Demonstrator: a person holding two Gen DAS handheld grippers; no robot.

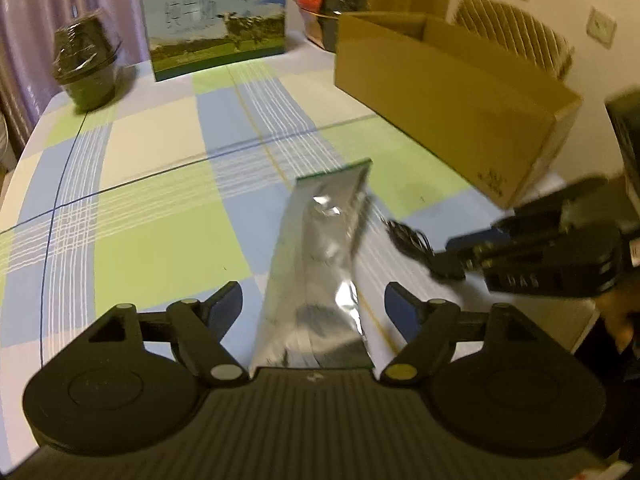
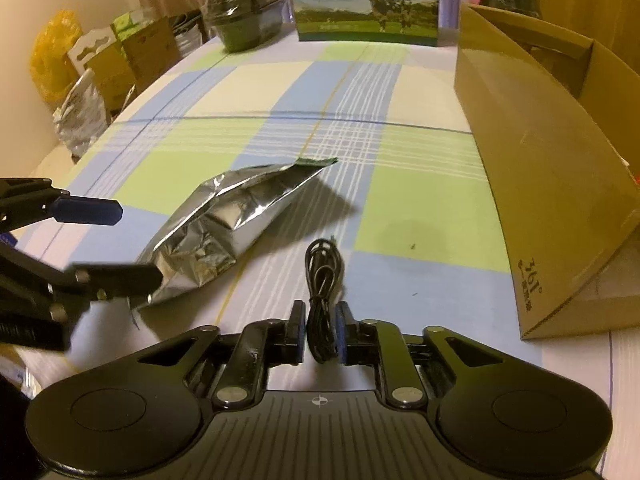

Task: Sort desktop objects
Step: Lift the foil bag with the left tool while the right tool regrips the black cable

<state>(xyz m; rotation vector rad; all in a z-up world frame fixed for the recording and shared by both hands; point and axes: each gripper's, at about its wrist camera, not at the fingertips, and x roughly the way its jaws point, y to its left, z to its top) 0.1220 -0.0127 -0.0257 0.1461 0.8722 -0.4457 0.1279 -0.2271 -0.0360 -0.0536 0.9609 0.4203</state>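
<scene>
**Ana:** Right wrist view first: the right gripper [image 2: 320, 334] has its two fingers closed in on a coiled black cable [image 2: 322, 276], which lies on the checked tablecloth [image 2: 400, 216] with its loop reaching forward past the tips. It looks like a grip, though the cable seems not yet lifted.

**Ben:** And the left gripper [image 1: 314, 304]?

**Ana:** Its fingers are spread wide on either side of a silver foil pouch [image 1: 320, 272], not touching it. The pouch lies flat on the cloth, its green-edged end pointing away, just beside the cable.

**Ben:** So which step is this?

**Ana:** Probably both pick-ups at once: cable taken, pouch about to be. The open cardboard box [image 2: 540, 184] on the right side of the table seems the likely bin, though that is only a guess.

**Ben:** Next move?

**Ana:** The left fingers would need to close on the pouch's body; foil is slippery and crumples, so a firm mid-pouch pinch. The right should lift carefully, since the loose coil may unwind or snag.
</scene>
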